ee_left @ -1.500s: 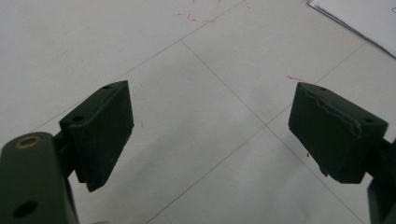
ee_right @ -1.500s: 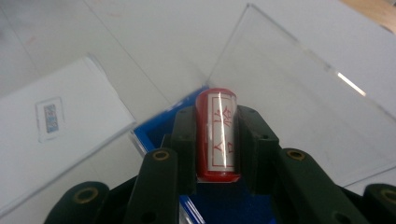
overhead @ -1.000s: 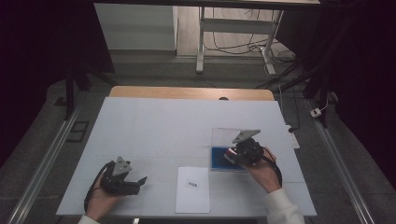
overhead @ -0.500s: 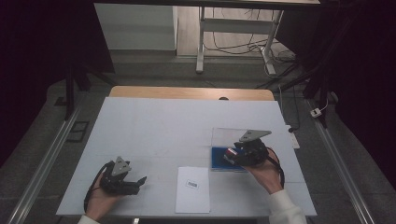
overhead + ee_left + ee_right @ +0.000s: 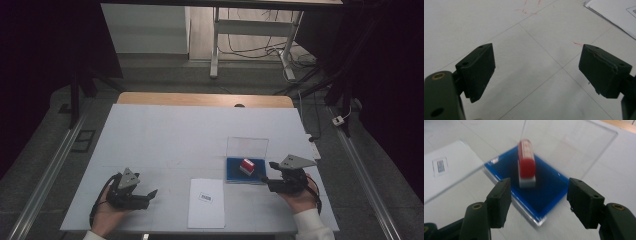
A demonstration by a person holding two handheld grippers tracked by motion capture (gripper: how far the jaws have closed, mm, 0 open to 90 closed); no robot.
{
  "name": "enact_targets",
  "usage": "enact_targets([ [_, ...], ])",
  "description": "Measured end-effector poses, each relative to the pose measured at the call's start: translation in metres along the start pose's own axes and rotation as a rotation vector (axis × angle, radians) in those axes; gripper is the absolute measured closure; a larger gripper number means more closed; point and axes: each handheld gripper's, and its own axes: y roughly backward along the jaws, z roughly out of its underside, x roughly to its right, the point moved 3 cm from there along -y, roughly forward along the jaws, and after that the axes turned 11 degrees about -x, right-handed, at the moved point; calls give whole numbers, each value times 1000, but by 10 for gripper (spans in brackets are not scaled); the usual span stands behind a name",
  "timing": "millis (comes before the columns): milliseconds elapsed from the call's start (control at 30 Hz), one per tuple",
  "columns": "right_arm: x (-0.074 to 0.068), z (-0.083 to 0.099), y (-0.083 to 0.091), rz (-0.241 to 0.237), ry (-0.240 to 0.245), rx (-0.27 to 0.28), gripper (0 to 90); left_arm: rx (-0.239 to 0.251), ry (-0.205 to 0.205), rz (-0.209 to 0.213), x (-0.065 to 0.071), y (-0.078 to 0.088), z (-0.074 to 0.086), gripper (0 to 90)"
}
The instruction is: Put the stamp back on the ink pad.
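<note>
Here, a person sits at a white surface holding a two-jaw claw in each hand. The right claw rests near the front right, just beside a blue ink pad that sits in a clear plastic case with its lid standing open behind it. A red-topped stamp with a white base stands upright on the pad. The right claw's jaws have just been opening and now stand wide apart; nothing is between them, and in the right gripper view the right claw has pulled clear, with the stamp a little beyond the jaw tips. To the left of the pad lies a white sheet of paper with a small printed box. The left claw rests near the front left, well apart from the stamp, its jaws wide open and empty over bare surface.
</note>
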Motion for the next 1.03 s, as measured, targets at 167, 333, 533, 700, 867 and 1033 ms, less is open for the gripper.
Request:
enact_targets([
  [167,4,18,6,16,-18,1,361,3,0,9,1,0,0,138],
  [333,6,36,9,20,-16,-9,361,0,-2,9,2,0,0,138],
  [533,5,48,12,16,-17,-9,361,0,-5,10,3,0,-1,138],
  [700,2,48,10,13,1,-18,362,-1,-5,7,3,0,-1,138],
  [867,0,46,10,3,14,-14,362,-1,-4,5,2,-1,-1,138],
  [1033,-1,45,11,-9,21,-1,362,-2,-5,3,2,0,-1,138],
])
